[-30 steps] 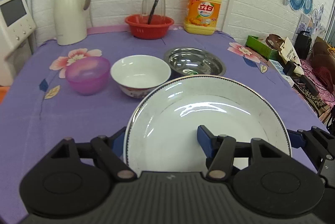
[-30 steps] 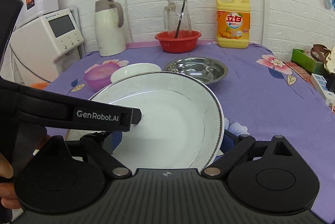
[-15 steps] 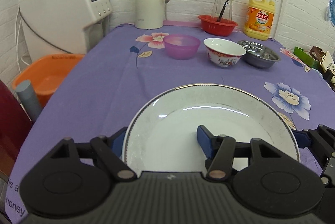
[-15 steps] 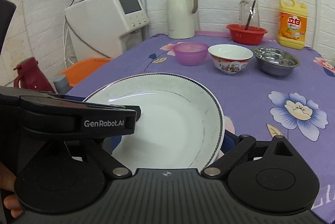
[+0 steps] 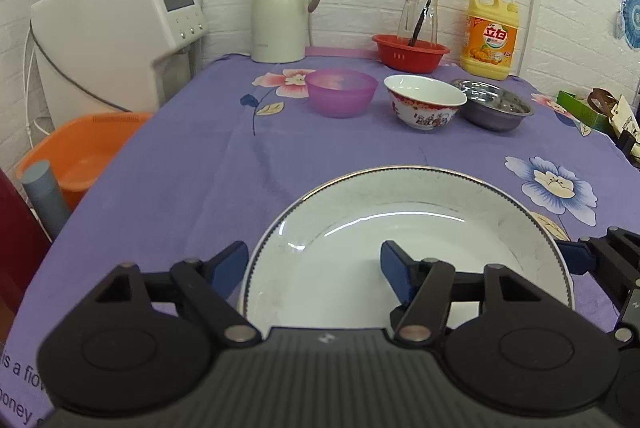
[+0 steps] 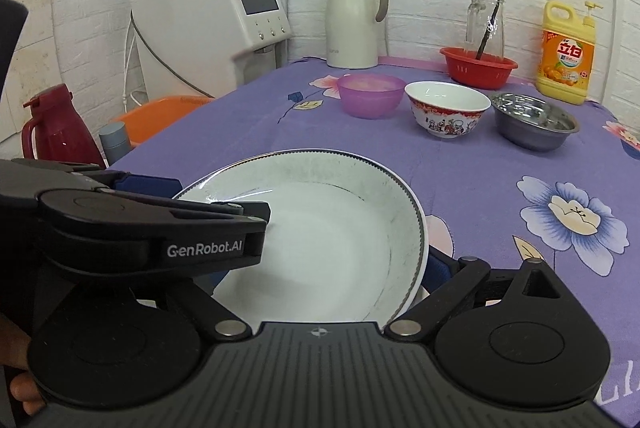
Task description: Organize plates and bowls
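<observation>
**Both hand-held grippers on the white plate**

The left hand-held gripper (image 5: 314, 270) is spread wide: one blue finger sits outside the white plate (image 5: 404, 248), at its left rim, the other rests inside the well, so whether it truly pinches the rim I cannot tell. The right hand-held gripper (image 6: 320, 268) reaches the plate from the opposite side; its fingers straddle the near right rim, one blue pad showing just outside the edge, and its grip is equally unclear.

The plate lies face up and about level, low over the purple flowered counter (image 5: 192, 172) near its front edge. It is round, with no long axis.

Beyond the plate runs a row: purple bowl (image 5: 341, 92), painted china bowl (image 5: 424, 107), steel bowl (image 5: 493, 108), well apart from it, with bare cloth between. Behind them stand a cream thermos jug (image 5: 280, 8), a red basket (image 5: 410, 53) holding a glass jar, and a yellow detergent bottle (image 5: 490, 36). Off the counter's left edge sits an orange basin (image 5: 80, 156).
</observation>
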Tool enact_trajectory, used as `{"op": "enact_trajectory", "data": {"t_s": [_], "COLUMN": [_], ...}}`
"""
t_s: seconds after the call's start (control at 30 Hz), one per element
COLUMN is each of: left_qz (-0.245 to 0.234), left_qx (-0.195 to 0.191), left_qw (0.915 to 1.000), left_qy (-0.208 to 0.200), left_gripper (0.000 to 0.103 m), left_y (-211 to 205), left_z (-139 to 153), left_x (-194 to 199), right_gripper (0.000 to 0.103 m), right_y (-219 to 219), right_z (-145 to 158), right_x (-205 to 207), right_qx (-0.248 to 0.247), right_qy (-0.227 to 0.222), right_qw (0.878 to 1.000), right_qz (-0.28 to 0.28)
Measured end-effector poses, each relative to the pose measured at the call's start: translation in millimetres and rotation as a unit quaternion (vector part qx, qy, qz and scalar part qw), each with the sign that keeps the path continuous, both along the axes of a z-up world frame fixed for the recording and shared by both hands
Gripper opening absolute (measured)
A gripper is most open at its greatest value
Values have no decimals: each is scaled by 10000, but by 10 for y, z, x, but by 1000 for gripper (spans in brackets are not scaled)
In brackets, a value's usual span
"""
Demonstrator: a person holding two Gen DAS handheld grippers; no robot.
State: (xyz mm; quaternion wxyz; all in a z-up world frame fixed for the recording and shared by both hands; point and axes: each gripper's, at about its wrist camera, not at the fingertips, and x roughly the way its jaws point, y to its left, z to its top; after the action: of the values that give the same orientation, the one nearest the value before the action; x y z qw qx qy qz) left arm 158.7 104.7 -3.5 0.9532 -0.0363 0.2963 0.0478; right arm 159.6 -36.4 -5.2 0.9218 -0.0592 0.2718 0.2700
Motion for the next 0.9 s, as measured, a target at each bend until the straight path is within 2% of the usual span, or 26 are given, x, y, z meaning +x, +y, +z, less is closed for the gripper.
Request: {"op": "enact_trajectory", "data": {"t_s": [0.17, 0.27, 0.33, 0.43, 0.5, 0.63, 0.9], "left_qz": [-52, 2, 35, 61, 46, -53, -194], "left_qx": [-203, -409, -542, -726, -755, -884, -938], "left_qw": [9998, 9989, 9978, 9962, 9960, 9952, 9950], "left_qy": [-43, -227, -378, -482, -481, -426, -279], "left_gripper": [69, 70, 70, 70, 70, 70, 70], "left_y": [49, 86, 104, 108, 93, 57, -82], "left_z": [16, 106, 179, 248, 263, 279, 270], "left_x": [7, -27, -51, -46, -32, -2, 141], "right_gripper": [103, 103, 103, 103, 103, 103, 103], "right_y": [-3, -96, -115, -95, -74, -243, -650], "right_z": [4, 33, 49, 53, 69, 153, 106], "right_x": [-20, -6, 5, 28, -20, 6, 169], "right_qx": [-4, 395, 409, 432, 415, 534, 743], "right_qy": [2, 44, -37, 86, -77, -266, 12], "right_qw": [10000, 9991, 9987, 9990, 9991, 9977, 9930], "right_qz": [49, -136, -311, -96, -31, -306, -922]}}
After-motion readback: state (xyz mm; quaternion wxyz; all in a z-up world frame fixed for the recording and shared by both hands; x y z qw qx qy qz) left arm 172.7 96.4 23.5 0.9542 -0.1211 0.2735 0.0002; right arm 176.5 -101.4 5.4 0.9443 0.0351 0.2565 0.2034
